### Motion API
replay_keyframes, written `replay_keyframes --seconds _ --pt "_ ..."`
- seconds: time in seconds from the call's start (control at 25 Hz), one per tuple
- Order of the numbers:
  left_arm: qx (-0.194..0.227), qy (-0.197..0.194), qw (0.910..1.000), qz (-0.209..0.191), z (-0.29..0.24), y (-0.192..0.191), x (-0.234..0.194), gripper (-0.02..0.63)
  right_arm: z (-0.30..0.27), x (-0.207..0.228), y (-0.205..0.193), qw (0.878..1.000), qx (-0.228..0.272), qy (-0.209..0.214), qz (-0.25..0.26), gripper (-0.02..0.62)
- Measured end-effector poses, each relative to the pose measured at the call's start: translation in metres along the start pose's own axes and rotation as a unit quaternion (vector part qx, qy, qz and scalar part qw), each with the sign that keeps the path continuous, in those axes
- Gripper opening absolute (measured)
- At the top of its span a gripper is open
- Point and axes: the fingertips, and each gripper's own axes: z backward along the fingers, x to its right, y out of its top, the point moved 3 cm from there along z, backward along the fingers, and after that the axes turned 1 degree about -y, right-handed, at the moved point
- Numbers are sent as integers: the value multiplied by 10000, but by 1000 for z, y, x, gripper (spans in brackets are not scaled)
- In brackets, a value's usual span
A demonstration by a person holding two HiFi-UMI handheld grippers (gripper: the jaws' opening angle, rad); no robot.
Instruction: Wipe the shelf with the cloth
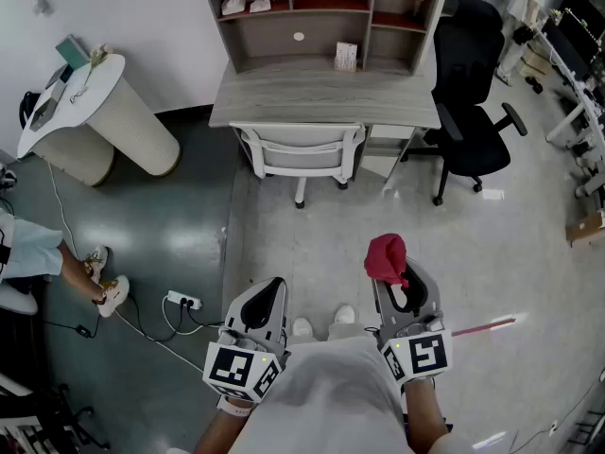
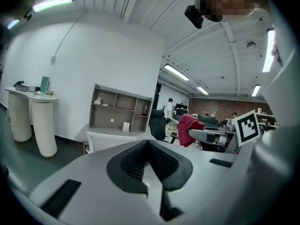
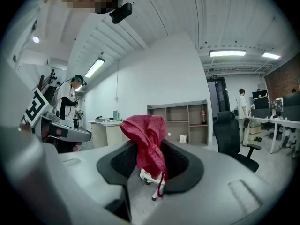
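Note:
The grey shelf unit [image 1: 321, 12] stands on a desk [image 1: 321, 97] at the far side of the room, well ahead of both grippers; it also shows as the shelf [image 2: 121, 111] and the shelf [image 3: 180, 122]. A crumpled red cloth [image 1: 387, 257] sticks up from my right gripper [image 1: 397, 274], whose jaws are shut on it. In the right gripper view the cloth [image 3: 146, 137] hangs over the right gripper [image 3: 151, 149]. My left gripper [image 1: 270, 291] is held low beside it, shut, with nothing in it; its tips meet at the left gripper [image 2: 147, 146].
A white chair [image 1: 301, 149] is pushed under the desk. A black office chair [image 1: 470, 93] stands to its right. A white rounded counter [image 1: 90, 112] is at the left. A power strip [image 1: 182, 301] and cable lie on the floor, near a seated person's foot [image 1: 112, 293].

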Motion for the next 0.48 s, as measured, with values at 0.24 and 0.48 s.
replay_keyframes --seconds 0.24,0.48 --pt "3 -15 10000 -97 -20 3 8 6 -6 21 -7 10000 -15 5 -42 156" --pt "-97 59 9999 -95 -38 3 15 6 -10 39 -11 9995 4 4 -322 157"
